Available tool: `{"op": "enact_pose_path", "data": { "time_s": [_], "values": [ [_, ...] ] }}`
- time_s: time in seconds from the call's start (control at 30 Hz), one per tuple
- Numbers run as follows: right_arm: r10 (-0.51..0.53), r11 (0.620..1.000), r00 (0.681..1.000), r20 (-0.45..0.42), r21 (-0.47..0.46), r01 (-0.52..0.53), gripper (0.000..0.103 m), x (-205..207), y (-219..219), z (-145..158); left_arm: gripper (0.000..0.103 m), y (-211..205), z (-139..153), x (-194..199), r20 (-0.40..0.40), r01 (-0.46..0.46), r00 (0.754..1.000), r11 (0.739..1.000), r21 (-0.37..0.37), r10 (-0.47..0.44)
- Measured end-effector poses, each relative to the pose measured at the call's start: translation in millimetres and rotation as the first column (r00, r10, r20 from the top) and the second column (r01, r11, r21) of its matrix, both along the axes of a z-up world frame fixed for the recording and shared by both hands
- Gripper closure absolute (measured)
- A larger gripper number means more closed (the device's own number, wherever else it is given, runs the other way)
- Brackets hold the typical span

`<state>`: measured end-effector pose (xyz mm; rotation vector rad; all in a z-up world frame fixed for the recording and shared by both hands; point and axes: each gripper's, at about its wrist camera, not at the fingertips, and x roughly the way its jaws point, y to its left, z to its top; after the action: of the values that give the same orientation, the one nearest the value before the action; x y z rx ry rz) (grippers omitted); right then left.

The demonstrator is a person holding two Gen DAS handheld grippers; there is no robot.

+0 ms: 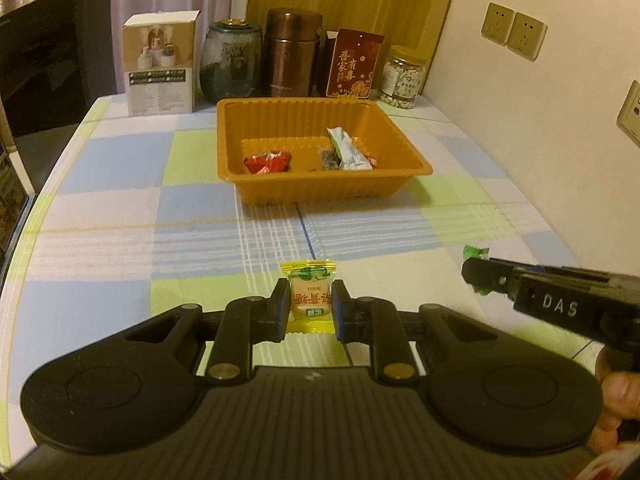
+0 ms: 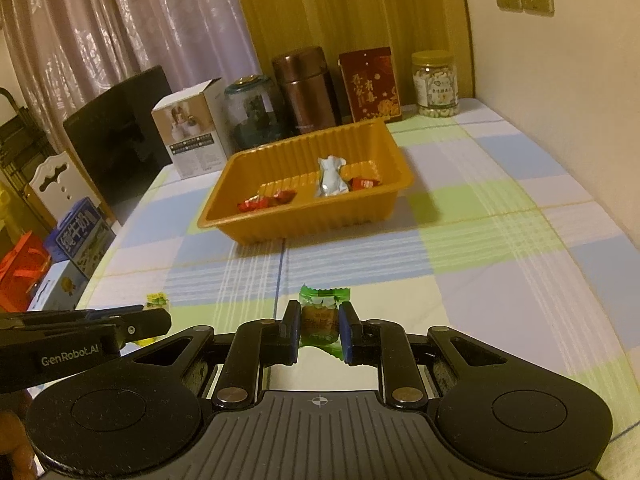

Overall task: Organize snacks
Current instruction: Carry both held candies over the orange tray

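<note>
Two candies are pinched at once: my left fingers (image 1: pixel 310 306) are closed on a yellow-wrapped candy (image 1: pixel 309 294), and my right fingers (image 2: pixel 320 330) are closed on a green-wrapped candy (image 2: pixel 322 312). Both are held above the checked tabletop (image 1: pixel 120 220). Farther back sits an orange tray (image 1: pixel 320 186) holding a red-wrapped snack (image 1: pixel 266 162) and a silver packet (image 1: pixel 348 150).

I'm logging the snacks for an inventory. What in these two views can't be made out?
- Dark snack in the orange tray: left wrist view, half covered by the silver packet, type unreadable.
- Green candy: right wrist view, label blurred, sides hidden by the right gripper.
- Jar label: too small.
</note>
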<state>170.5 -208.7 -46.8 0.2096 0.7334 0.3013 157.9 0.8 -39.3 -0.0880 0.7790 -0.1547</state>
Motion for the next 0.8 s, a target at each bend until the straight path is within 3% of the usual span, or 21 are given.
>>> {"op": "enact_pose_path", "data": {
  "time_s": [0.5, 0.8],
  "values": [
    [0.057, 0.997, 0.997, 0.043, -0.051, -0.054, 0.083, 96, -6, 36, 0.084, 1, 36, 91, 0.074, 0.061, 0.995, 0.994, 0.087, -0.067],
    [0.093, 0.994, 0.995, 0.030, -0.056, -0.091, 0.083, 162, 10, 45, 0.084, 10, 36, 147, 0.042, 0.055, 0.997, 0.997, 0.055, -0.057]
  ]
}}
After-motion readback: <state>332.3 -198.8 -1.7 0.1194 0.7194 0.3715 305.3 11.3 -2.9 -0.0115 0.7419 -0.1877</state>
